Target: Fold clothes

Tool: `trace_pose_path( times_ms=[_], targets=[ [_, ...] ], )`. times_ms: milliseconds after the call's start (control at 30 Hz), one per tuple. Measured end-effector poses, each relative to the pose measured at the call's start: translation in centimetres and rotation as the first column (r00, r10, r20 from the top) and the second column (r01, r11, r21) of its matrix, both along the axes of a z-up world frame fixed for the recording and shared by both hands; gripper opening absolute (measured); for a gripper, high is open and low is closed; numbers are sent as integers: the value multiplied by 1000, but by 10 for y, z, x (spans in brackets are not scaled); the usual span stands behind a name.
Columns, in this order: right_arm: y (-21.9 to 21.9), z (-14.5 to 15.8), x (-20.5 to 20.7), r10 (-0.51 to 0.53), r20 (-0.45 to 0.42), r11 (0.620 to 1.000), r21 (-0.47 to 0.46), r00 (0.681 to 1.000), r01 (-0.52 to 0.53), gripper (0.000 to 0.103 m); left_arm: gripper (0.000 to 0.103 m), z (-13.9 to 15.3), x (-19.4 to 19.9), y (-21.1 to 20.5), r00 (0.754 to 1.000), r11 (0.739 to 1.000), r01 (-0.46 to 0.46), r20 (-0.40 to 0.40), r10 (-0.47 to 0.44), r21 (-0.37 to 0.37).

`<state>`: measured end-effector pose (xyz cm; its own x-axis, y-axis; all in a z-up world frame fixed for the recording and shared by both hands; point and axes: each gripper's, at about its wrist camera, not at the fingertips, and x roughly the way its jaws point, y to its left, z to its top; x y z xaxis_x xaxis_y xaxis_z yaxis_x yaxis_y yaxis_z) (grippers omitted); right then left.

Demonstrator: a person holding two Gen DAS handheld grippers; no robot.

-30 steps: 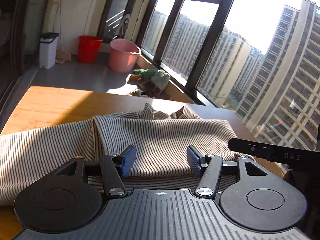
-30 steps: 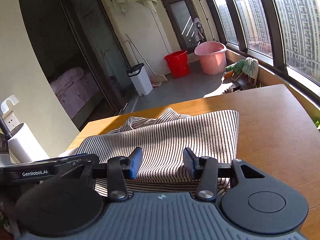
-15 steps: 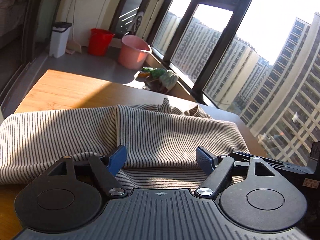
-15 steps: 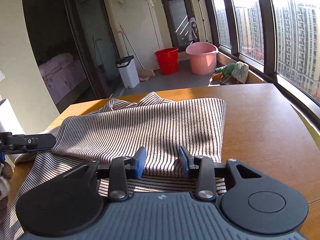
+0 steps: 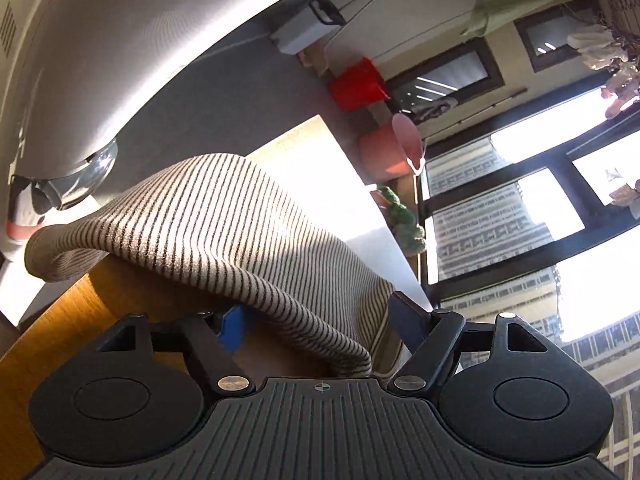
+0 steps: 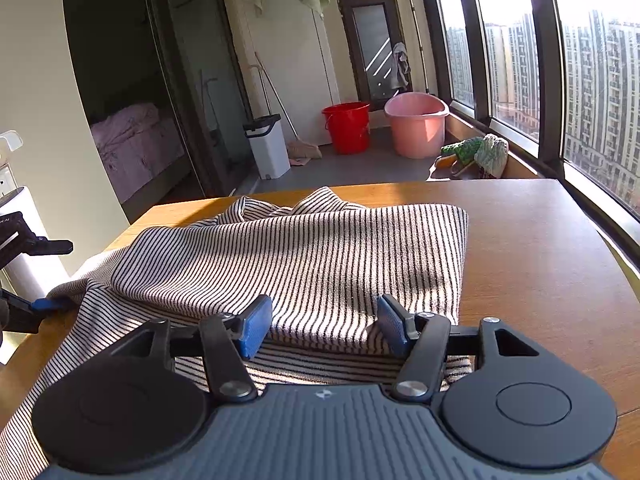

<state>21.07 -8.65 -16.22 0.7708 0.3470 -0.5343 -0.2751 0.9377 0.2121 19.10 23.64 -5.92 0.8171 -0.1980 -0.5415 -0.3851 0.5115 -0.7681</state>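
A black-and-white striped garment (image 6: pixel 312 252) lies partly folded on the wooden table (image 6: pixel 540 260). My right gripper (image 6: pixel 324 326) is open at the garment's near edge, its blue pads either side of the folded layer. My left gripper (image 5: pixel 316 322) is open and rolled sideways at the garment's left edge; a fold of the striped cloth (image 5: pixel 224 224) lies between its fingers. In the right wrist view, the left gripper's blue fingertip (image 6: pixel 48 304) touches the garment's left edge.
A white cylinder (image 6: pixel 24 248) stands at the table's left edge. Beyond the table are a red bucket (image 6: pixel 346 126), a pink tub (image 6: pixel 416 124), a white bin (image 6: pixel 268 146) and rags (image 6: pixel 476 152) by the windows.
My left gripper has rolled sideways and moved to the garment's left edge, cloth now between its fingers. My right gripper has opened wider and stayed at the near edge.
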Motion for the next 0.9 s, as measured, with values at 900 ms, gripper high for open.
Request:
trace_pose_path(
  times_ms=[900],
  targets=[
    [19, 41, 4, 106, 61, 994, -43, 992, -104, 48, 57, 16, 4, -227, 720, 498, 506, -27, -693, 704]
  ],
)
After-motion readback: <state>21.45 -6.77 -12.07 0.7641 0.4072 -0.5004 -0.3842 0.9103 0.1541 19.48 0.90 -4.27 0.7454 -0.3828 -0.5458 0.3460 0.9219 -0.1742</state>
